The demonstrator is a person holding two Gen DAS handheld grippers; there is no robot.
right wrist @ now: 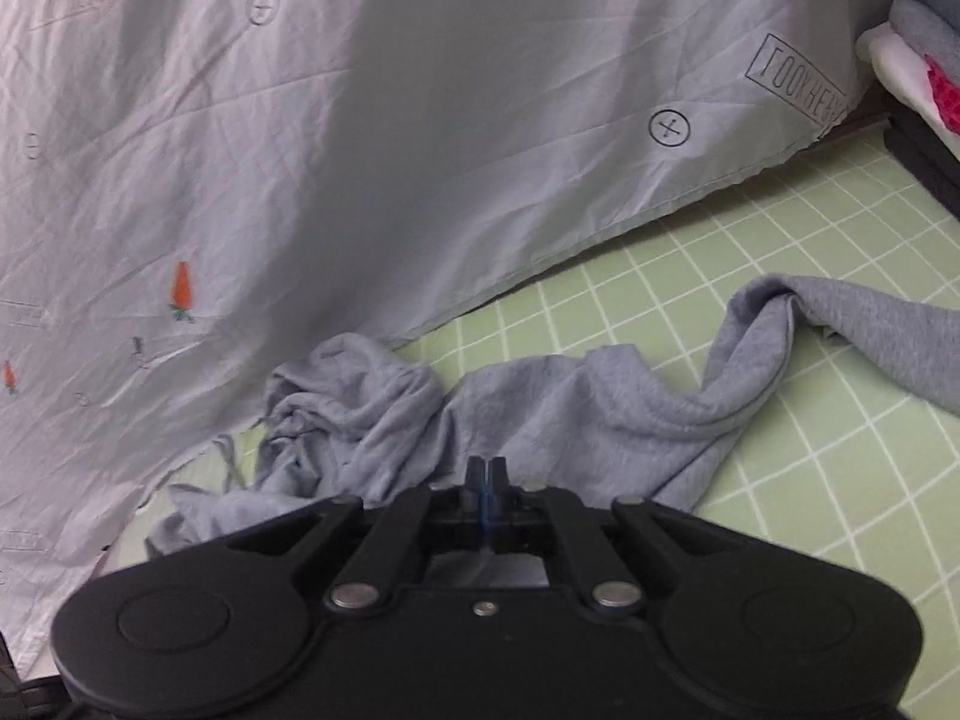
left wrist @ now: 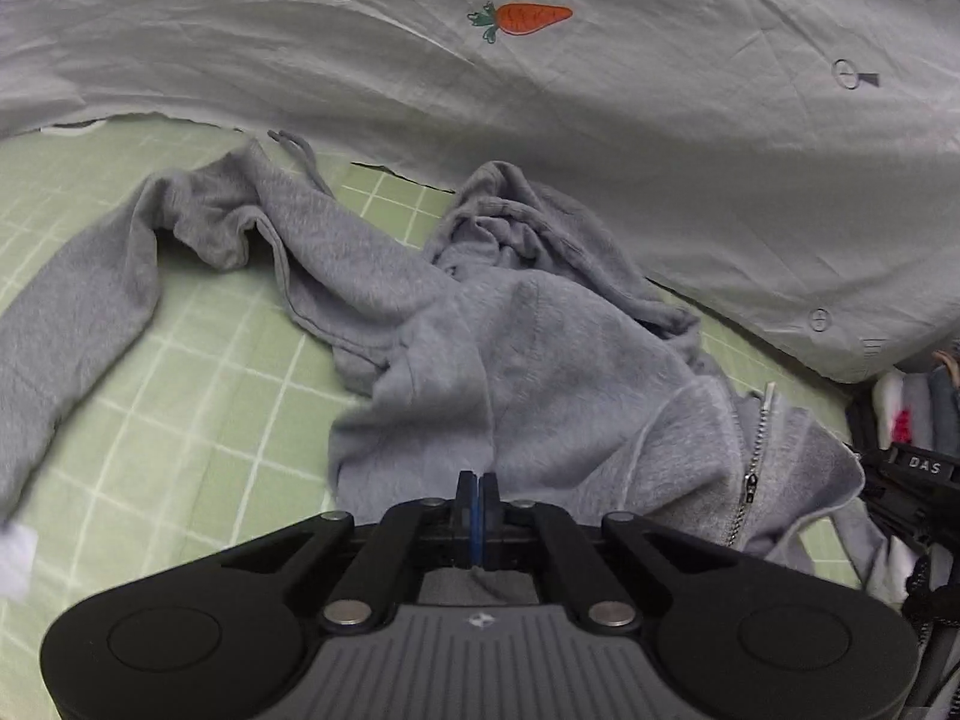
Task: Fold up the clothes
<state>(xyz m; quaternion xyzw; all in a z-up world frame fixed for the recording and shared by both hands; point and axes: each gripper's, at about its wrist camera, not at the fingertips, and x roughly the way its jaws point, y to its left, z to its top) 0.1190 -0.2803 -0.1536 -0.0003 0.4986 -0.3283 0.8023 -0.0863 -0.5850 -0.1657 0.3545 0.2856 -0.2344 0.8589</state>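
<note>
A grey zip-up hoodie (left wrist: 540, 348) lies crumpled on a green mattress cover with a white grid (left wrist: 198, 396). In the left wrist view one sleeve (left wrist: 78, 300) stretches out to the left across the green cover, the hood (left wrist: 516, 222) with its drawstring bunches up near the far edge, and the metal zipper (left wrist: 753, 468) runs down the right side of the garment. Behind the hoodie, a pale grey sheet (left wrist: 660, 150) printed with a carrot (left wrist: 528, 18) and small circle marks is draped along the far side, its hem lying on the green cover.

The left gripper (left wrist: 478, 489) has its fingers pressed together on a fold of the hoodie's fabric, which rises straight up from between the pads. The right gripper (right wrist: 486, 474) also has its fingers pressed together; grey cloth lies right against and under them, but whether any of it is pinched I cannot tell.

In the right wrist view the hoodie spreads from a bunched heap beside the sheet out to a sleeve (right wrist: 870, 330) at the right. A stack of folded clothes (right wrist: 918, 42) sits at the top right corner.
</note>
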